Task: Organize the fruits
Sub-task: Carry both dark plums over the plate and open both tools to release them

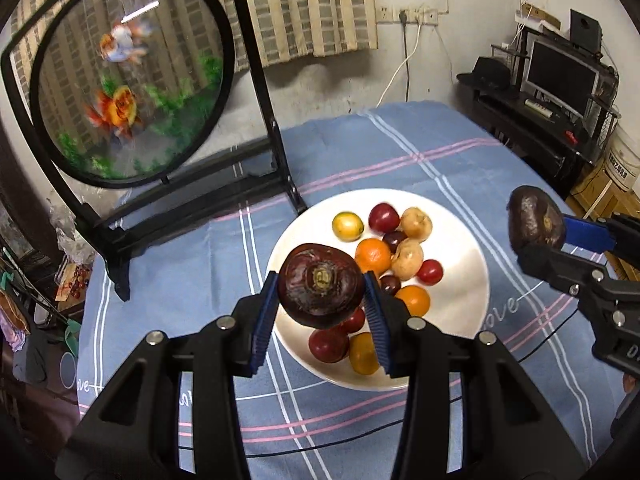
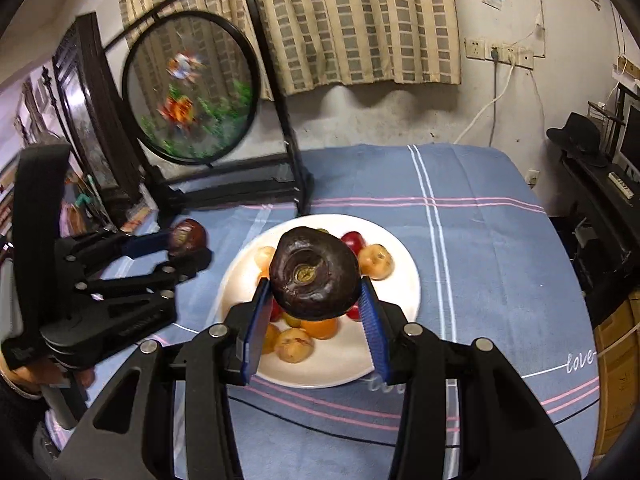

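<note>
Left tool (image 1: 320, 296) clamps round dark maroon fruit (image 1: 320, 290); right tool (image 2: 314, 294) clamps wrinkled brown-black fruit (image 2: 314, 274). Round white plate (image 1: 464, 300), mid-bench, lies directly below both.

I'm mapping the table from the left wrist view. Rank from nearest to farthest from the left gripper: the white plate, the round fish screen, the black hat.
1. White plate, just under and ahead of the left gripper.
2. Round fish screen, back left on the table.
3. Black hat, far right, off the table.
</note>
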### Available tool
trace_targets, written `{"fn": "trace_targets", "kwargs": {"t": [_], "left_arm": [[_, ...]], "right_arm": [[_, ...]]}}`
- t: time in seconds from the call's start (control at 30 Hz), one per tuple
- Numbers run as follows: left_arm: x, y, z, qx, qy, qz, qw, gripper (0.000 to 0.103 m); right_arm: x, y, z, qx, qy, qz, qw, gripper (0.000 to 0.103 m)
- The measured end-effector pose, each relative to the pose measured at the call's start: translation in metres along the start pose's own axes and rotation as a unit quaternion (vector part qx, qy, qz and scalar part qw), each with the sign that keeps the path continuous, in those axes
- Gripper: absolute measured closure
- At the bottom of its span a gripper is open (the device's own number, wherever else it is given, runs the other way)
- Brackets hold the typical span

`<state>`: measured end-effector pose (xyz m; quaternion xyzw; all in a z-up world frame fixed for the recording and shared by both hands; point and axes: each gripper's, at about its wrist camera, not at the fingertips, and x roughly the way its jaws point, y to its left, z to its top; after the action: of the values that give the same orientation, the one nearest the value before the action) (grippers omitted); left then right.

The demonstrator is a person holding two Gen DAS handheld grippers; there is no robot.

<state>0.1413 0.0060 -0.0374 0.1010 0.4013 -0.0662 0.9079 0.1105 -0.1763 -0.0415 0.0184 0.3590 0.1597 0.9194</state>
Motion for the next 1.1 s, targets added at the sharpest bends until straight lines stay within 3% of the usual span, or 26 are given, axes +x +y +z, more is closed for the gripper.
{"fn": "trace_targets", "kwargs": {"t": [0.27, 0.53, 1.1], "left_arm": [[0.039, 0.018, -0.008, -0.028, 0.037, -0.009, 0.9989, 0.061], [0.067, 0.014, 0.012, -0.033, 0.037, -0.019, 0.9986, 0.06], [0.087, 0.012, 0.024, -0.036, 0.026, -0.008, 0.999, 0.06]], "right_arm": [[0.042, -0.024, -0.014, 0.016, 0.046, -0.013, 0.999, 0.059], [0.083, -0.014, -0.005, 0.007, 0.064, 0.018, 0.998, 0.059], [0.095, -0.01, 0.001, -0.005, 0.044, 0.036, 0.998, 0.059]]}}
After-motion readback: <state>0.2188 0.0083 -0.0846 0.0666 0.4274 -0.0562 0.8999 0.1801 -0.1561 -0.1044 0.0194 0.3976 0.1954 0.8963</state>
